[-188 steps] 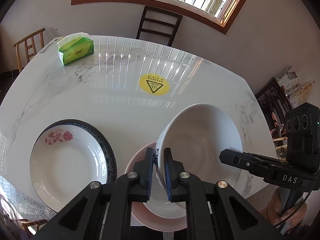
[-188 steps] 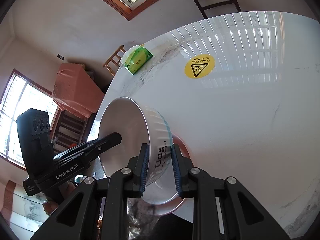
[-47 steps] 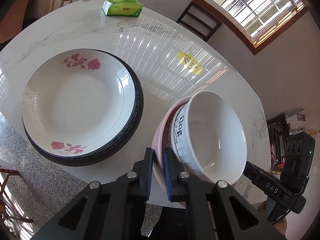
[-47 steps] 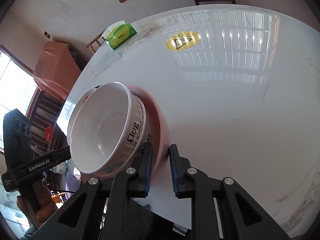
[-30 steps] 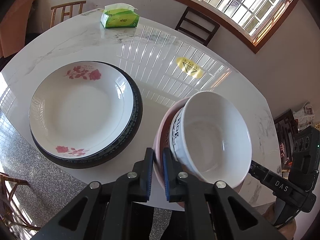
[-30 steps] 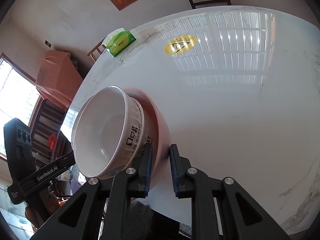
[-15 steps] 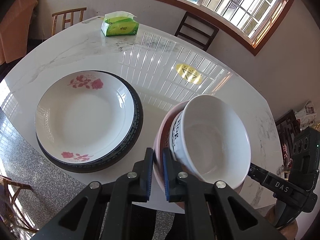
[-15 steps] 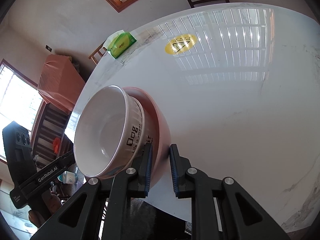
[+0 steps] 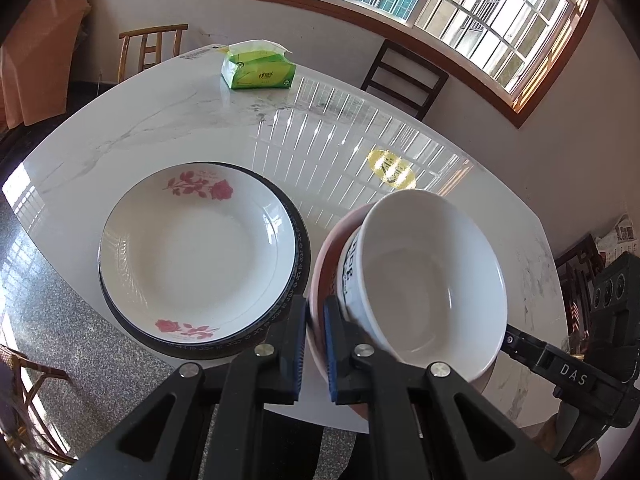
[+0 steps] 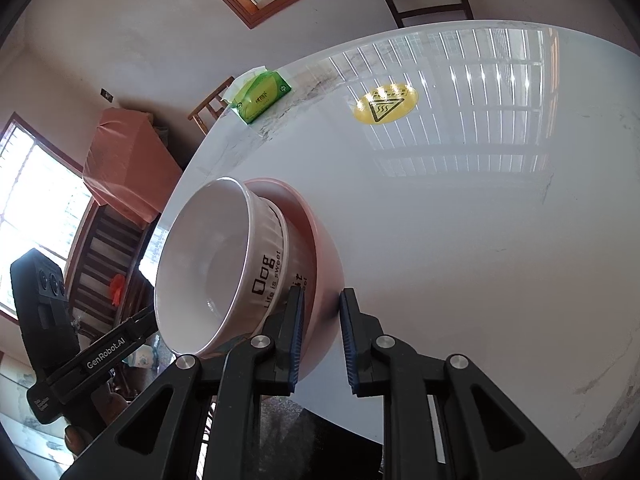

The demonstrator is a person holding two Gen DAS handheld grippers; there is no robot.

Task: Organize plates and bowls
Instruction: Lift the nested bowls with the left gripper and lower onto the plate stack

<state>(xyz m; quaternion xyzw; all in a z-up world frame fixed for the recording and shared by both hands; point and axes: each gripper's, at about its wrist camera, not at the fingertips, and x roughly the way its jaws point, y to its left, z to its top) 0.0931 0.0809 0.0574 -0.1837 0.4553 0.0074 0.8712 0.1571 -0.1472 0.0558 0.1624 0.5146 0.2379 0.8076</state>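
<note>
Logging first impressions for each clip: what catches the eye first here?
The white bowl nested in a pink bowl at the marble table's near edge, both grippers' fingers straddling the pink rim. Left of it, a rose-patterned plate sits stacked on a dark-rimmed plate.

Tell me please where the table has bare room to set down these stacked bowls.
Bare marble lies between the yellow sticker and the pink bowl, and between the tissue pack and the rose plate. The near edge is crowded by plates and bowls.
</note>
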